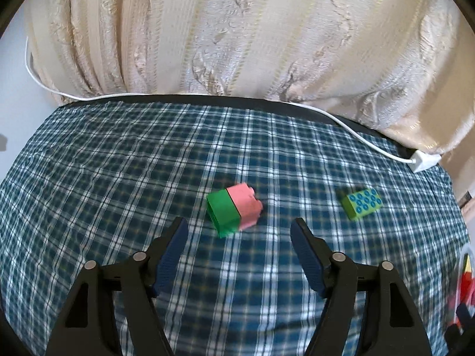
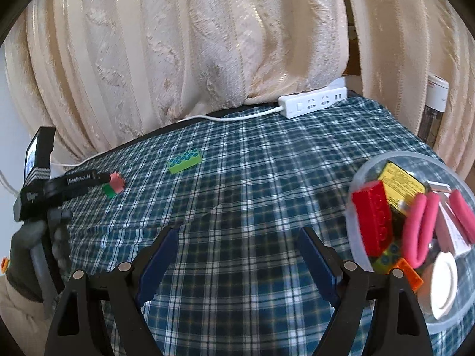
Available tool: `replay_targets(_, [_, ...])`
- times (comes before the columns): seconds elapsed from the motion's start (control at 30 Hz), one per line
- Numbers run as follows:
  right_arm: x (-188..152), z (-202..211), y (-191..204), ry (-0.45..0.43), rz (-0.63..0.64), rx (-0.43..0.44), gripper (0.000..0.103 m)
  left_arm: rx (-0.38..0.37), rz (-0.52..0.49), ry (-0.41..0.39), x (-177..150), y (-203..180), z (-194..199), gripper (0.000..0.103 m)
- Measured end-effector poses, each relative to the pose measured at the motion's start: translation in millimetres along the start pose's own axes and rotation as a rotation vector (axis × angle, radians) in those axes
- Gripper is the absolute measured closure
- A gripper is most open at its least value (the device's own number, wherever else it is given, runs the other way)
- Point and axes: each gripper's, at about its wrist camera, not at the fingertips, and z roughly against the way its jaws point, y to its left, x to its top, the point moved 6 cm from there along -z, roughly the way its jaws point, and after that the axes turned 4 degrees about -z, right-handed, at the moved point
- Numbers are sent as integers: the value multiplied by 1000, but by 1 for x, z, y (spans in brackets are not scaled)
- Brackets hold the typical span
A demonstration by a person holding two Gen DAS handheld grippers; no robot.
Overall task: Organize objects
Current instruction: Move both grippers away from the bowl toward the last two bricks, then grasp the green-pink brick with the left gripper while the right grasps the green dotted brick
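The left gripper [image 1: 239, 227] is held with its jaws parted and nothing is grasped between them. A joined green-and-pink block [image 1: 234, 209] lies on its side on the checked cloth [image 1: 118, 178] just beyond the jaw tips, untouched. The right gripper [image 2: 237, 235] is likewise held with its jaws spread and empty, above bare cloth near the front edge of the desk.

Two loose pieces are counted on the cloth: the joined green-and-pink block, and one flat green block with blue studs [image 1: 360, 204], set nearer the back edge. One clear bowl [image 2: 371, 166] stands toward the right edge, just beside the right gripper. Inside it one red block [image 2: 375, 216], one yellow block [image 2: 399, 181] and one pink loop [image 2: 420, 231] can be made out. One white power strip [image 2: 313, 103] rests along the back edge.
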Motion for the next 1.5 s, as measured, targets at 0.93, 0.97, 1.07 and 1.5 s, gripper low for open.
replay_targets(0.93, [64,-152,73,154,137,65,16,19,12,51,10,18,-43,51])
replay_targets(0.97, [66,-156,75,156,139,65,16,20,13,50,10,18,-43,51])
replay_targets(1.07, [70,-169,81,166,147,60,16,21,12,49,10,19,-43,51])
replay_targets(1.5, [74,-199,98,183,222,-1,16,20,36,87,5,26,-53,50])
